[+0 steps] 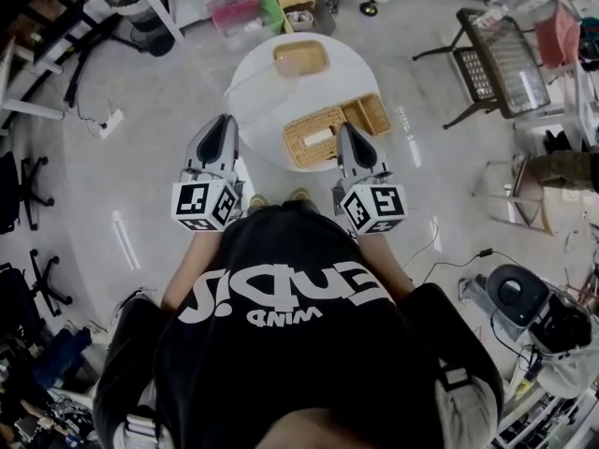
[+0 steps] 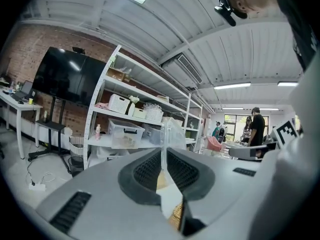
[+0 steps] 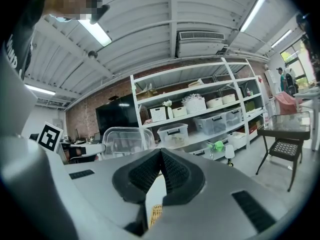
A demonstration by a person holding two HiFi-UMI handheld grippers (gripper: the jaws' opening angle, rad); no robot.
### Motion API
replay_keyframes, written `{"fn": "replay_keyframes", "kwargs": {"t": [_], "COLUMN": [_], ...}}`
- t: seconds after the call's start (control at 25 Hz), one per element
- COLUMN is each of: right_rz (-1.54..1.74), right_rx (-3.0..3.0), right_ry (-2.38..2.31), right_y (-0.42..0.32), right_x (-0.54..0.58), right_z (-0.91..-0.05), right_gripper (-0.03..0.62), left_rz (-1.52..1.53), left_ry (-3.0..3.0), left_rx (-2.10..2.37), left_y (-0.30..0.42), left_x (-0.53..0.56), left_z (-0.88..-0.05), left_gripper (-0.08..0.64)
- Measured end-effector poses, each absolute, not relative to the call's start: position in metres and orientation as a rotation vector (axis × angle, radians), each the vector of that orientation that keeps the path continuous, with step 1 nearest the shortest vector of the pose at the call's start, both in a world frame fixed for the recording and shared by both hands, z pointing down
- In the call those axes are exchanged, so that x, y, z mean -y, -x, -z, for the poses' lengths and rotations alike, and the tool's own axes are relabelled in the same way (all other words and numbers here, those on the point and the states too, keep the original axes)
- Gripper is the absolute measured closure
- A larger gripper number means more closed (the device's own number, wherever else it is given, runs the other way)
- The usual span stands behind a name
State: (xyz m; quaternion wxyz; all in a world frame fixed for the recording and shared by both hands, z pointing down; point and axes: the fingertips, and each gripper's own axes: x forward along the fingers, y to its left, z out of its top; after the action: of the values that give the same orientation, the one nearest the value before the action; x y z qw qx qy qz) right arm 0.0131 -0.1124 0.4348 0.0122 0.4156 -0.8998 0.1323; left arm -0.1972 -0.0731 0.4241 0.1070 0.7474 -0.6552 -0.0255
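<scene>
I stand at a round white table [image 1: 260,62]. On it lie a woven basket [image 1: 329,123] with compartments, a tan tray [image 1: 300,57] and a clear plastic tub [image 3: 125,141]. My left gripper [image 1: 225,122] hovers at the table's near left edge, jaws shut on nothing. At the basket's near side, my right gripper [image 1: 347,131] is also shut and empty. In the left gripper view the left gripper [image 2: 163,153] points level across the room, with a bit of basket below its tips. The right gripper [image 3: 160,151] does the same in its own view.
A black-framed glass side table [image 1: 503,56] stands to the right. Shelving with storage bins [image 1: 238,12] lines the far wall. Office chairs [image 1: 28,190] stand at the left, and a power strip [image 1: 110,122] with cables lies on the floor. Equipment [image 1: 517,294] sits at lower right.
</scene>
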Motion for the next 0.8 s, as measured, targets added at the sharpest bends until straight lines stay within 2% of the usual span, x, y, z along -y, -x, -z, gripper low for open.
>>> {"fn": "replay_keyframes", "kwargs": {"t": [0.8], "right_rz": [-0.4], "right_rx": [2.784], "right_ry": [-1.316], "right_y": [-0.014], "right_x": [0.1128], "right_z": [-0.4357], "right_gripper": [0.594], "left_rz": [0.091], "left_ry": [-2.169], "left_rx": [1.893], "left_y": [0.1983], "left_x": [0.076], "left_z": [-0.4271], "left_gripper": [0.525]}}
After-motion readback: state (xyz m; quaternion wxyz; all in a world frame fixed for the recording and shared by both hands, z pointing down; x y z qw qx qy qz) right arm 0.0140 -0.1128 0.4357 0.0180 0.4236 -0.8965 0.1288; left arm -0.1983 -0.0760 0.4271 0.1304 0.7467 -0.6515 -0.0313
